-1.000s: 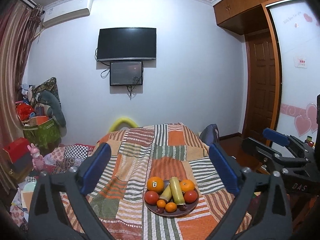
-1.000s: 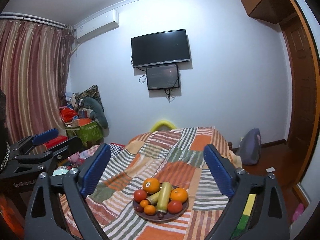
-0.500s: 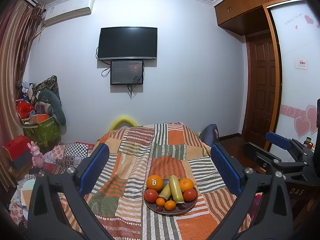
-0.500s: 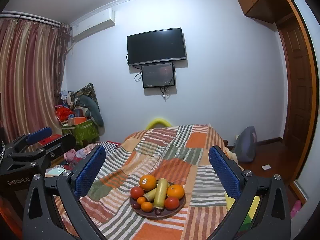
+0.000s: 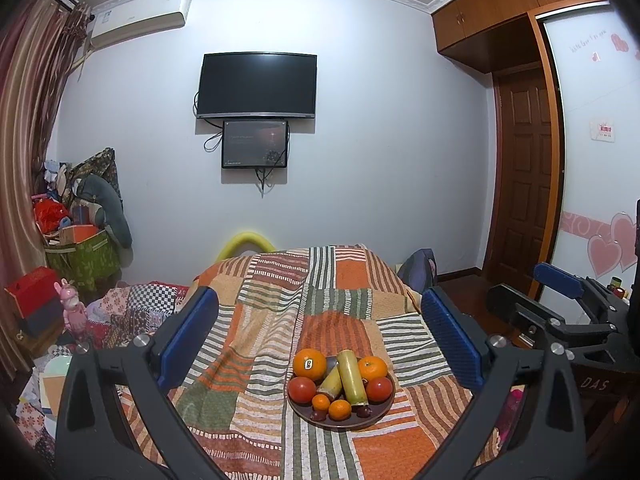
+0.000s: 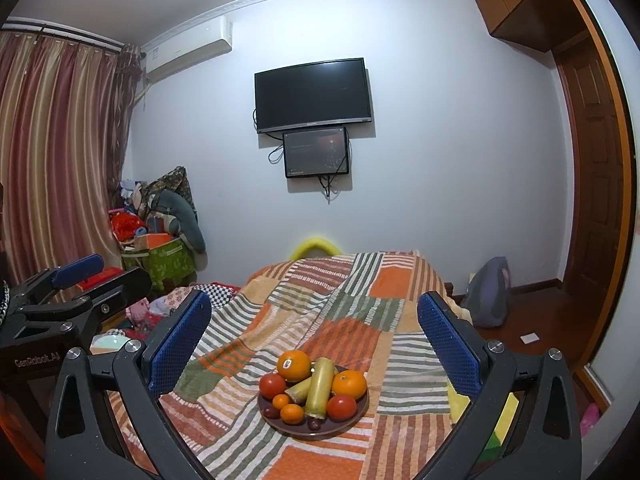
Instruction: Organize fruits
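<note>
A brown plate [image 5: 340,426] [image 6: 316,434] of fruit rests on the patchwork blanket [image 5: 260,320], a little ahead of both grippers. It holds a stickered orange [image 5: 309,364] [image 6: 295,364], a second orange [image 5: 373,368], two red fruits [image 5: 302,389], two yellow-green sticks [image 5: 352,376], two small mandarins [image 5: 340,409] and small dark fruits. My left gripper [image 5: 318,300] [image 6: 106,274] is open and holds nothing. To its right, my right gripper [image 6: 313,300] [image 5: 528,286] is open wide, also with nothing between its blue pads. The plate shows low between each pair of fingers.
The bed drops off on both sides. Left of it lie a checkered quilt [image 5: 152,300], a pink toy [image 5: 72,312] and a green box [image 5: 84,264] of clutter. A grey bag [image 6: 488,296] sits on the wooden floor at the right, near a brown door [image 5: 524,184].
The right gripper's jaws have spread a little wider. The fruit and plate have not moved, and the left gripper is as it was.
</note>
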Tool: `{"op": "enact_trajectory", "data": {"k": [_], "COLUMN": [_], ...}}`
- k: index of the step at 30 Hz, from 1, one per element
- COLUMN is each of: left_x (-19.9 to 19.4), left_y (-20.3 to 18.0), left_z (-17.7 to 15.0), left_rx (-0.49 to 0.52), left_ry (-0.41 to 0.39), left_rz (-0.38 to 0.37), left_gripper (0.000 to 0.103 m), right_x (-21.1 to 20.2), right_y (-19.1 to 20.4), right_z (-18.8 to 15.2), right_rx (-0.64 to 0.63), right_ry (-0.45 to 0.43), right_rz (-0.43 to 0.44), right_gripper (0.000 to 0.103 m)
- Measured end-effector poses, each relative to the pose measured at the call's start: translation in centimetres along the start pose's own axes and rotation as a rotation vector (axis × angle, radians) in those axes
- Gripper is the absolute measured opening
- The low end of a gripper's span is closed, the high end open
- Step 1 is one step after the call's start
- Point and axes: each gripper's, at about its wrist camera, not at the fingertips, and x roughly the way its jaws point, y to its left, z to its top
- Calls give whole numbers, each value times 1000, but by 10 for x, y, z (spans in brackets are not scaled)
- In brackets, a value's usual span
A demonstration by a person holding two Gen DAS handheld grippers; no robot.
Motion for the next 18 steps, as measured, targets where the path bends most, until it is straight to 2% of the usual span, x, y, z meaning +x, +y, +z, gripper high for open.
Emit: {"op": "enact_trajectory", "data": {"k": [18], "left_x": [1], "left_y": [-2], "left_z": [0], "left_rx": [3], "left_ry": [-4], "left_rz": [7], "left_gripper": [103], "right_x": [-2], "right_y": [-3], "right_z": [3], "right_rx": [-3], "right_ry": [-3], "right_rz": [-2], "right_gripper": [103]}}
